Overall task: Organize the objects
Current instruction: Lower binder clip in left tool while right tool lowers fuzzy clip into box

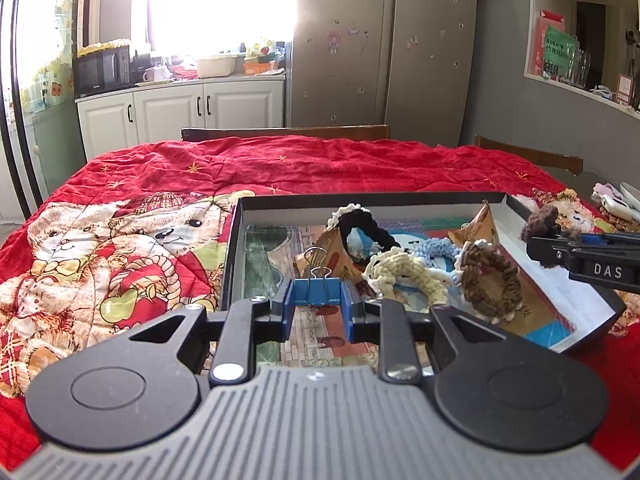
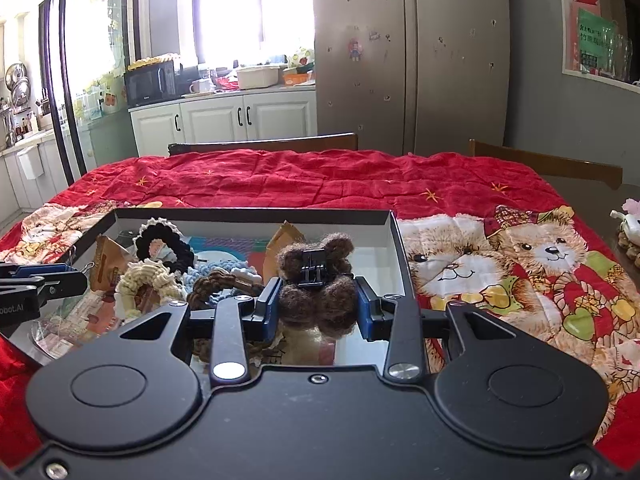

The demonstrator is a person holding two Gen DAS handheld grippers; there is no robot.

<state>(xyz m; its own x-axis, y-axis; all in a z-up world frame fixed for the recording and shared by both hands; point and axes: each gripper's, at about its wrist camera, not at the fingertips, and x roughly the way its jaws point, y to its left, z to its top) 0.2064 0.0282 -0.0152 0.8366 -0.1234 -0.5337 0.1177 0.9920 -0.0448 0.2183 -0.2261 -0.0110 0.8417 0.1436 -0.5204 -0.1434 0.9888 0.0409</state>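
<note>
White letters "DAS" stand on the right gripper (image 1: pixel 538 240) body; "obot.AI", cut off, stands on the left gripper (image 2: pixel 40 280) body.

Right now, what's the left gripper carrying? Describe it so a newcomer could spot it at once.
Start at the red bear-print quilt and find the shallow dark box lying on it. Over the box's near edge, the left gripper is shut on a blue binder clip with wire handles. It is the only hard metal piece; the scrunchies beside it are knitted yarn rings.
</note>
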